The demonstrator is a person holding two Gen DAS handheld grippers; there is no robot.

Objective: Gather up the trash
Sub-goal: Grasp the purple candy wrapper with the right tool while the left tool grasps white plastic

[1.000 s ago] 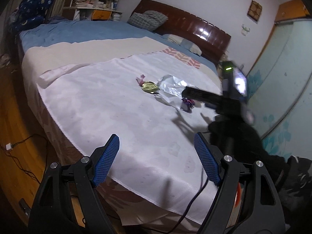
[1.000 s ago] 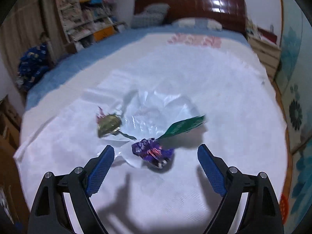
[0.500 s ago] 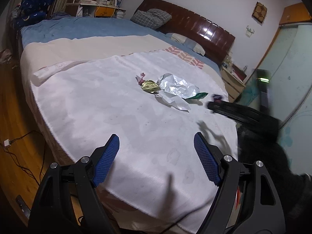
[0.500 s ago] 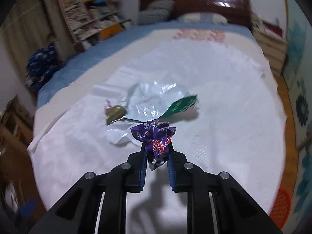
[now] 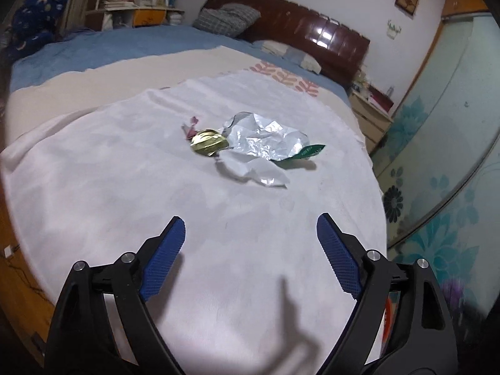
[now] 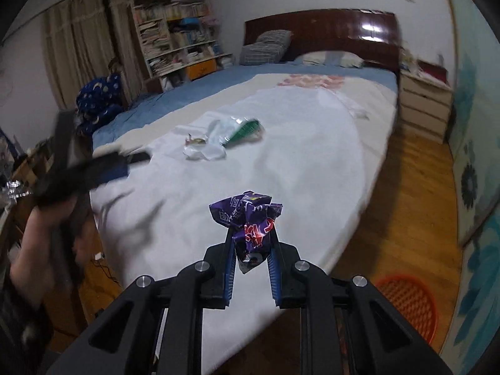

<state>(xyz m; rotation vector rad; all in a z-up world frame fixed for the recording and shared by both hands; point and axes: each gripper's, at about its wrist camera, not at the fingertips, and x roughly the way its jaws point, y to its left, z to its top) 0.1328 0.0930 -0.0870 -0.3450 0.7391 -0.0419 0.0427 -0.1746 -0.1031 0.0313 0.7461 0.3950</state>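
R gripper (image 6: 250,251): jaws narrow, clamped on crumpled purple wrapper (image 6: 247,218), held over near edge of white sheet (image 6: 312,162). Orange basket (image 6: 406,303) on wood floor, lower right of it.

L gripper (image 5: 248,247): jaws wide and opening, nothing between pads; hovers above sheet, short of the remaining trash. In R view it shows blurred at far left, w/ hand (image 6: 47,218).

Remaining trash mid-sheet: gold wrapper (image 5: 208,142) touching silver foil bag (image 5: 265,140); green-edged piece (image 5: 307,151) at foil's right end; white scrap (image 5: 259,172) just in front.
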